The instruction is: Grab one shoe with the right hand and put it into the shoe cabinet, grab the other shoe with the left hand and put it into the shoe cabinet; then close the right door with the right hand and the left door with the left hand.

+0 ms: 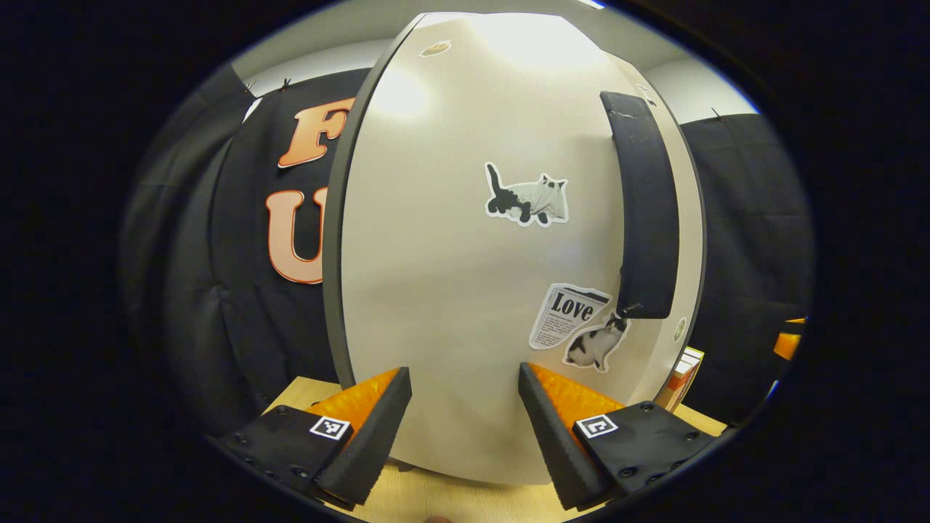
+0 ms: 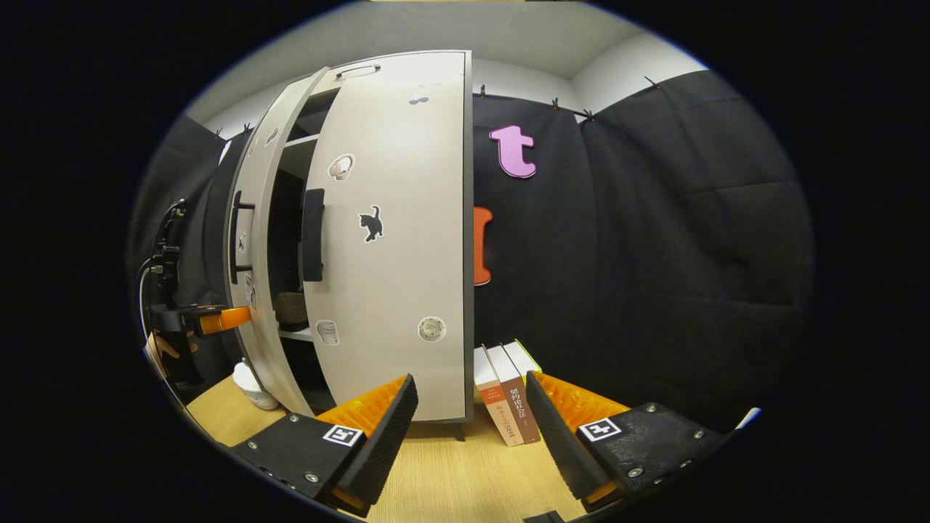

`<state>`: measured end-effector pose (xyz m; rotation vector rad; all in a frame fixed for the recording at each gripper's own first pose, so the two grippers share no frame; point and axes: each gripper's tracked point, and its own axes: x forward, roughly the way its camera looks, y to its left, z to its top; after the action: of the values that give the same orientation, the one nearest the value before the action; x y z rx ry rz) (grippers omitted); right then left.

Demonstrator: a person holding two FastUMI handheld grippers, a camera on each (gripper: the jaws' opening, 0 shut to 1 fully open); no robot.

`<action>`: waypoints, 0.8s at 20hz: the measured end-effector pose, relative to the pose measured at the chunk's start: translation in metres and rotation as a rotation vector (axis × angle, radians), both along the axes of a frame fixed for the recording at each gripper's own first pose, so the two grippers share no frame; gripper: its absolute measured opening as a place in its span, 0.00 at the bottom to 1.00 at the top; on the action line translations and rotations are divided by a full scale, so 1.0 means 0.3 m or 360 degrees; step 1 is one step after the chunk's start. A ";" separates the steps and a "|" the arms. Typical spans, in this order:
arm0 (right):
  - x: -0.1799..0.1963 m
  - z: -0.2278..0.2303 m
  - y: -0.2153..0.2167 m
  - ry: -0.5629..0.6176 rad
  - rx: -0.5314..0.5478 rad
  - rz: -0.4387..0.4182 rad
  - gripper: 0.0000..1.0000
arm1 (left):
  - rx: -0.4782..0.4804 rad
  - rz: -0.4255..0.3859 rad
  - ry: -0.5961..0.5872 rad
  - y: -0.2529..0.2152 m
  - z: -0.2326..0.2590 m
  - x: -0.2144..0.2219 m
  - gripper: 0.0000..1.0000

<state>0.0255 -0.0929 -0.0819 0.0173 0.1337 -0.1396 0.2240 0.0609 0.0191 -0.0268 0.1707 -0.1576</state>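
The shoe cabinet's left door, pale with cat stickers and a black handle, stands close in front of my left gripper, which is open with nothing between its fingers. In the right gripper view the right door is almost closed, while the left door stands ajar. A dim shoe-like shape rests on a shelf in the gap. The left gripper sits against that left door's outer face. My right gripper hangs open over the table, a short way from the right door.
Several books stand upright against the cabinet's right side on the wooden table. A white rounded object sits on the table by the left door's foot. Black cloth walls close in behind and to the right.
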 end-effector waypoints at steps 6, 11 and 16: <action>0.057 -0.014 0.007 0.0035 0.0039 0.0003 0.92 | 0.0006 0.0021 0.0014 -0.001 0.001 0.003 0.97; 0.122 0.000 0.025 0.0072 0.0074 0.0020 0.93 | 0.0034 0.0040 0.0049 -0.004 -0.003 0.011 0.97; 0.155 0.097 0.047 0.0022 0.0020 0.0093 0.93 | 0.0047 0.0093 0.0115 0.011 0.051 0.001 0.97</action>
<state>0.0719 -0.0786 -0.0527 0.0249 0.1486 -0.0808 0.2244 0.0641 0.0343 -0.0081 0.2440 -0.0959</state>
